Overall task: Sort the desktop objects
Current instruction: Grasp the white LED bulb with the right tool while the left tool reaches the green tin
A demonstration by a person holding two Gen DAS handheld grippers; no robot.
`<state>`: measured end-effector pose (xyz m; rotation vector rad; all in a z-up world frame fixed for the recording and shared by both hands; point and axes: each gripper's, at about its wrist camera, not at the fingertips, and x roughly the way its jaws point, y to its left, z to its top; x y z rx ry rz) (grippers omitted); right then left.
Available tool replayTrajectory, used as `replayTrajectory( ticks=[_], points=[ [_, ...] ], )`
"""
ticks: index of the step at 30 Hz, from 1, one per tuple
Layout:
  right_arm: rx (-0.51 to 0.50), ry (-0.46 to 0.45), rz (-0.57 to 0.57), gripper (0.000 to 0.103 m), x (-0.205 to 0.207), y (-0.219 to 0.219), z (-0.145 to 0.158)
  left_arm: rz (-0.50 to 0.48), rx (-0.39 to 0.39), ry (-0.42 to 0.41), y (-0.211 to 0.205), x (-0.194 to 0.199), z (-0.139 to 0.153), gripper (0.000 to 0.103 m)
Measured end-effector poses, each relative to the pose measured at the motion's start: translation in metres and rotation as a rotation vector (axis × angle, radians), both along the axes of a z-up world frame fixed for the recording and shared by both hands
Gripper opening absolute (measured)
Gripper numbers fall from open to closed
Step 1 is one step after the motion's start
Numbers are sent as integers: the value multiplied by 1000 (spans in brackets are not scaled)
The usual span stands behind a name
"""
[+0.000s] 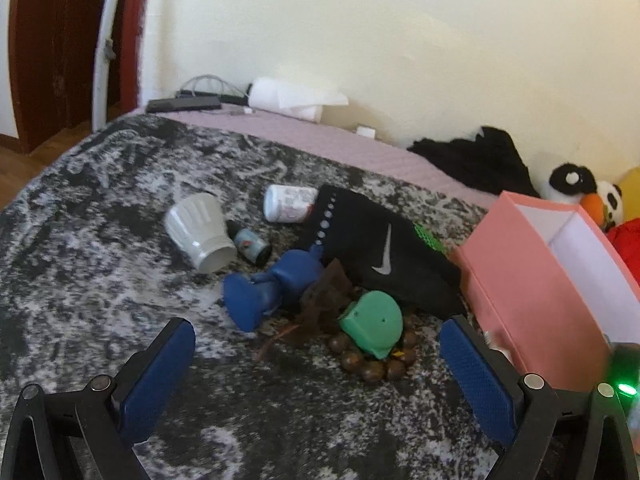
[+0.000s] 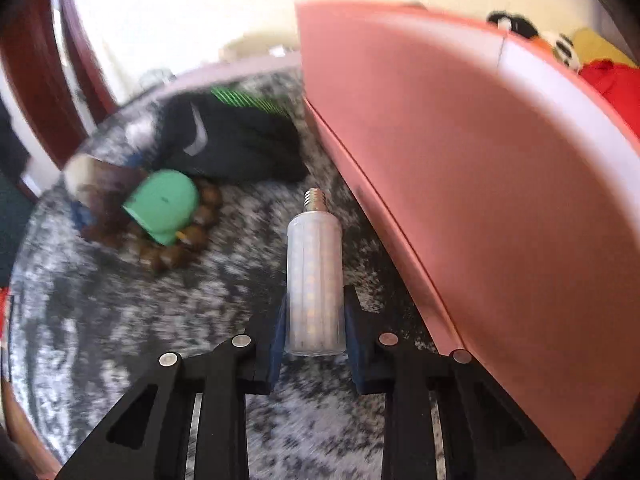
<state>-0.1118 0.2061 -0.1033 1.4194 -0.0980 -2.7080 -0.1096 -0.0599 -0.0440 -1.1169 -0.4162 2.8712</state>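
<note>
In the right wrist view my right gripper [image 2: 315, 304] is shut on a frosted cylindrical LED bulb [image 2: 314, 272], its screw base pointing away, just left of the pink box [image 2: 480, 200]. My left gripper [image 1: 316, 332] is open above the grey patterned cover, with nothing between its blue pads. Ahead of it lie a green plastic piece [image 1: 372, 322] on a brown bead bracelet [image 1: 376, 364], a blue toy figure [image 1: 272, 284], a black sock with a white swoosh [image 1: 372, 248], a white cup [image 1: 200, 232], a small dark bottle [image 1: 250, 244] and a white jar [image 1: 288, 202].
The pink box [image 1: 552, 280] stands open at the right with white inner walls. Behind it are plush toys [image 1: 588, 196] and a black cloth [image 1: 476, 158]. A white roll and cables lie by the far wall. The bed edge drops off at the left.
</note>
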Motion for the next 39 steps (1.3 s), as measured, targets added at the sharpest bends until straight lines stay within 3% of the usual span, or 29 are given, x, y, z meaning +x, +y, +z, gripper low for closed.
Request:
replayTrajectory(
  ticks=[4,9,14,19,25,31,32,34,36,39],
  points=[
    [-48,74,25,28,21,-6,28,-78,15,-33,27,-21,-10,101],
    [-104,102,30,28,39,8,45,-167,45,-81,54,-46,-24,101],
    [-148,85,2,28,32,24,44,-111,51,-159,59,-75,-46,101],
    [-173,88,-18,28,26,37,42,-8,-76,-229,67,-97,-70,101],
    [-194,95,3,28,25,44,43,-31,-176,-286,81,-112,-95,101],
    [-216,116,16,28,29,41,47,-28,-190,-267,84,-118,-100,102],
    [-216,117,20,28,30,39,47,-29,-195,-253,85,-117,-100,98],
    [-209,113,24,28,29,37,45,-39,-207,-226,88,-115,-97,62],
    [-203,108,24,28,29,35,43,-40,-240,-230,89,-112,-92,37],
    [-206,105,21,28,28,32,41,-51,-212,-232,82,-109,-88,35]
  ],
)
